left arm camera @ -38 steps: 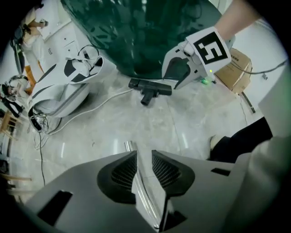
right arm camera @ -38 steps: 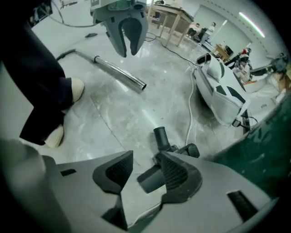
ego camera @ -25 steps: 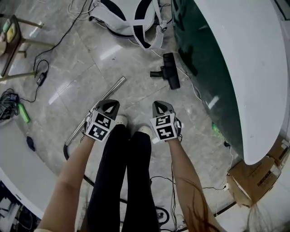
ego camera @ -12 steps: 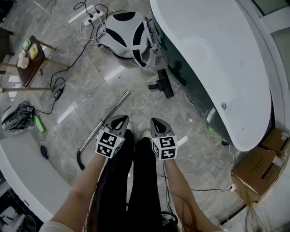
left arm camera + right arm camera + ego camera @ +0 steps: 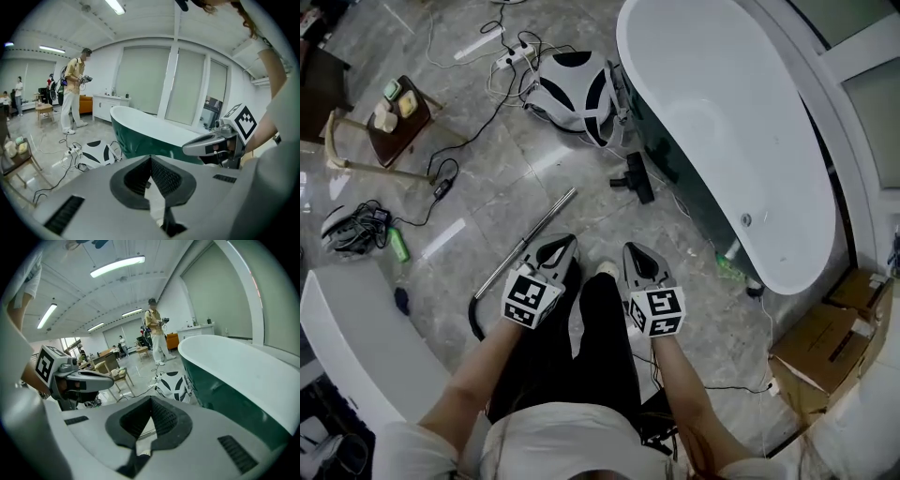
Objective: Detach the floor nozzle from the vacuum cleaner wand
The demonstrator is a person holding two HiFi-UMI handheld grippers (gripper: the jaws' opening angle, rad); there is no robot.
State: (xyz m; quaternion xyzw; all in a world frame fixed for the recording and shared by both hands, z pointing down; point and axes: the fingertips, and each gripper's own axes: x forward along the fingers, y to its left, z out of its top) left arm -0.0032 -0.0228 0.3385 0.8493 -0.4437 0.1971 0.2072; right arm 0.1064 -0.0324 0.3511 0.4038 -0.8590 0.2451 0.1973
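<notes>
The black floor nozzle (image 5: pixel 636 178) lies on the marble floor beside the bathtub. It is apart from the metal wand (image 5: pixel 528 240), which lies slantwise to its left and ends in a black curved piece (image 5: pixel 474 318). My left gripper (image 5: pixel 563 247) and right gripper (image 5: pixel 635 253) hang side by side high above the floor, over my legs. Both are shut and hold nothing. The left gripper view shows its shut jaws (image 5: pixel 151 158) and the right gripper (image 5: pixel 212 143) beside them. In the right gripper view the shut jaws (image 5: pixel 151 400) point toward the room.
A white-and-black vacuum body (image 5: pixel 573 85) with cables lies at the far end, by a power strip (image 5: pixel 517 52). The white bathtub (image 5: pixel 727 141) with green sides fills the right. A small wooden table (image 5: pixel 384 127) stands far left, a white counter (image 5: pixel 342 337) near left, cardboard boxes (image 5: pixel 817 347) right. Other people stand far off.
The view has risen and takes in more of the room. Both grippers came up with it, still shut, empty and side by side. Nozzle and wand have not moved.
</notes>
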